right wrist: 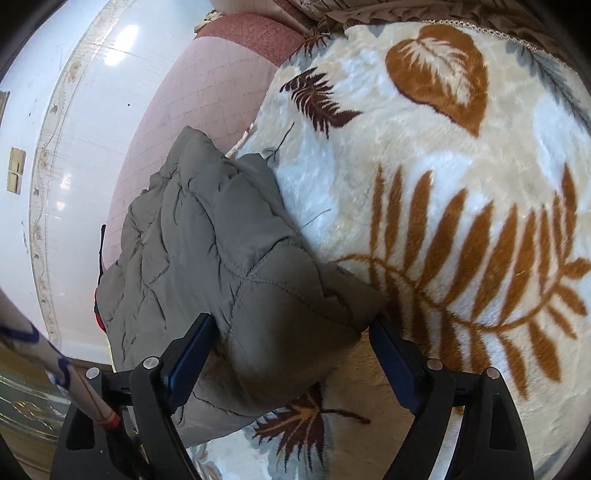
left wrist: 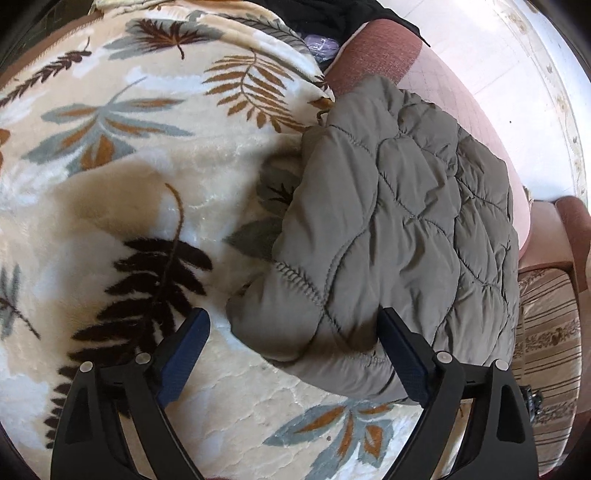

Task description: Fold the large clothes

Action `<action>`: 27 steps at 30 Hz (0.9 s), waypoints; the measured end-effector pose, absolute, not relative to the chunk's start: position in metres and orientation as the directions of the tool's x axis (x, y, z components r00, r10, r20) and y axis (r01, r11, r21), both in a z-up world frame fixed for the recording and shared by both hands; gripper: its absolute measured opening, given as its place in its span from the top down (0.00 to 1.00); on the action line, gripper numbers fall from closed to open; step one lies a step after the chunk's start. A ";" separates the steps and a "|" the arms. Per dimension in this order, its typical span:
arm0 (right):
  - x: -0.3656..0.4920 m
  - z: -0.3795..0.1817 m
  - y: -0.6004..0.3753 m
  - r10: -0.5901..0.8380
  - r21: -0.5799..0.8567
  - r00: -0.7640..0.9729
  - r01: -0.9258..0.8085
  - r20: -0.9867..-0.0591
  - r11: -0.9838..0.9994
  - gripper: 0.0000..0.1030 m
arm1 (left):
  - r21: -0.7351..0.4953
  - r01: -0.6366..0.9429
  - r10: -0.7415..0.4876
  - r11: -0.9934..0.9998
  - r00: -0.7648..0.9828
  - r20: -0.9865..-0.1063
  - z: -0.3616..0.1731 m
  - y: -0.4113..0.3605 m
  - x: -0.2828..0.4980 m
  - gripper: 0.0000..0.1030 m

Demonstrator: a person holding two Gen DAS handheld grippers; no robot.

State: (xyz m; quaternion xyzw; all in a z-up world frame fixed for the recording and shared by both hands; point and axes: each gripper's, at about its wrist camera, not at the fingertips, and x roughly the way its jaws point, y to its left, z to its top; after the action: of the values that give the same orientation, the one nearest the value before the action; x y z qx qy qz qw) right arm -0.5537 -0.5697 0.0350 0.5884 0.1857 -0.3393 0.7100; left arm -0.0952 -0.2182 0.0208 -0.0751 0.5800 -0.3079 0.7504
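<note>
A grey quilted jacket (left wrist: 406, 221), folded into a thick bundle, lies on a cream blanket with leaf prints (left wrist: 129, 184), close to the bed's edge. In the left wrist view my left gripper (left wrist: 295, 336) is open with its fingers wide apart. The jacket's near corner sits between them, and a gap shows at the left finger (left wrist: 192, 339). The right wrist view shows the jacket (right wrist: 207, 258) from its other end on the blanket (right wrist: 443, 221). My right gripper (right wrist: 291, 332) is open, straddling that end's corner without pinching it.
The pink mattress side (left wrist: 443, 85) (right wrist: 177, 110) drops to a glossy white tiled floor (left wrist: 498, 55) (right wrist: 92, 129) just past the jacket. A striped cushion (left wrist: 546, 332) lies beside the bed. Dark clothing (left wrist: 314, 14) lies at the blanket's far end.
</note>
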 end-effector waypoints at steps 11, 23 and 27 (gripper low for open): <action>-0.520 0.034 -0.578 -0.320 0.684 0.689 0.715 -0.651 0.147 0.32 | -0.478 0.414 -0.587 0.774 0.188 -0.788 0.009 -0.245 -0.094 0.21; -0.470 0.106 -0.528 -0.576 0.176 0.450 0.866 -0.683 0.468 0.61 | -0.095 0.620 -0.450 0.779 0.447 -0.773 0.052 -0.271 -0.140 0.60; -0.479 0.116 -0.516 -0.593 0.138 0.449 0.858 -0.668 0.494 0.62 | -0.034 0.632 -0.430 0.774 0.485 -0.761 0.063 -0.271 -0.151 0.63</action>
State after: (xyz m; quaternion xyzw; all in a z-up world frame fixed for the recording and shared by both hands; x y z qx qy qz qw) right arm -0.4785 -0.5156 0.1160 0.2365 0.2803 -0.4439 0.8176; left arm -0.1512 -0.2707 0.0630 0.1261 0.4005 -0.3113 0.8525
